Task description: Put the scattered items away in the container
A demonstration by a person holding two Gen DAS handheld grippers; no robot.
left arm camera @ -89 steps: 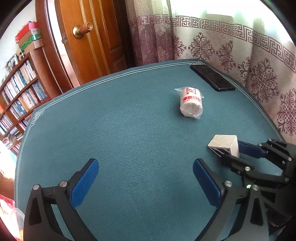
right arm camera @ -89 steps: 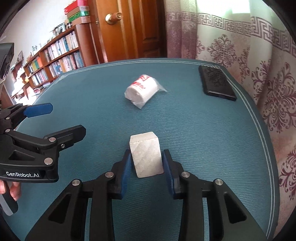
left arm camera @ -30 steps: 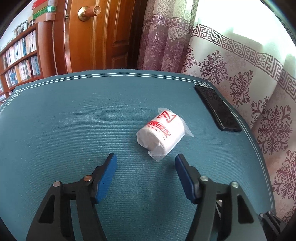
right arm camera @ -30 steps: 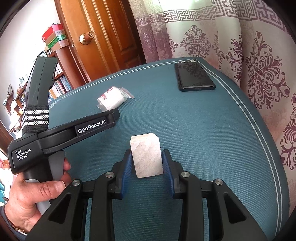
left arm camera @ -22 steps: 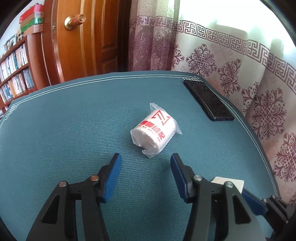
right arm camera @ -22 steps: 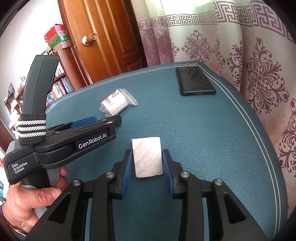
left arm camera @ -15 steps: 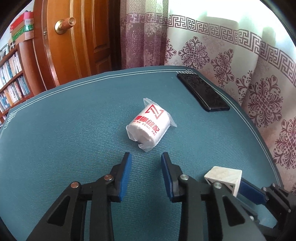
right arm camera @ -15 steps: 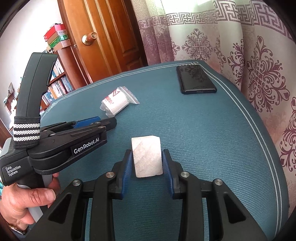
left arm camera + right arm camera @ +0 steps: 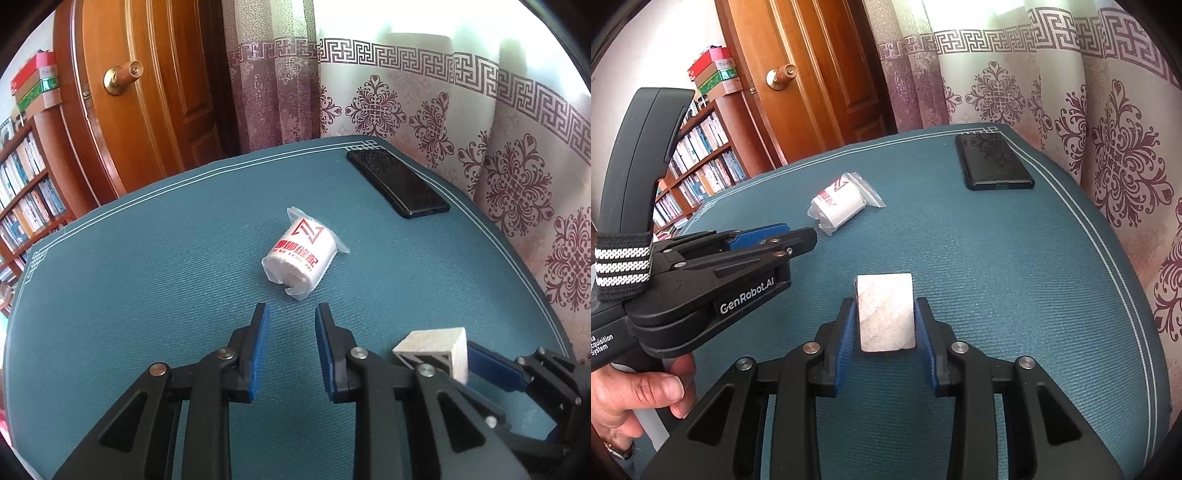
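Since a second ago, left gripper (image 9: 290,347) jaws are narrowing, empty, short of the wrapped roll (image 9: 301,257) lying mid-worktop (image 9: 147,258). Right gripper (image 9: 885,332) is clamping the pale block (image 9: 885,312). No container is showing. Risk: narrowed jaws nudging the roll into rolling away.

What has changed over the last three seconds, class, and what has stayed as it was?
The left gripper swung from bare cloth to face the wrapped roll, then narrowed its jaws from wide open to a small gap, gripping nothing. The right gripper stayed shut on the pale block. The roll, the black phone and the blue tablecloth have not moved.
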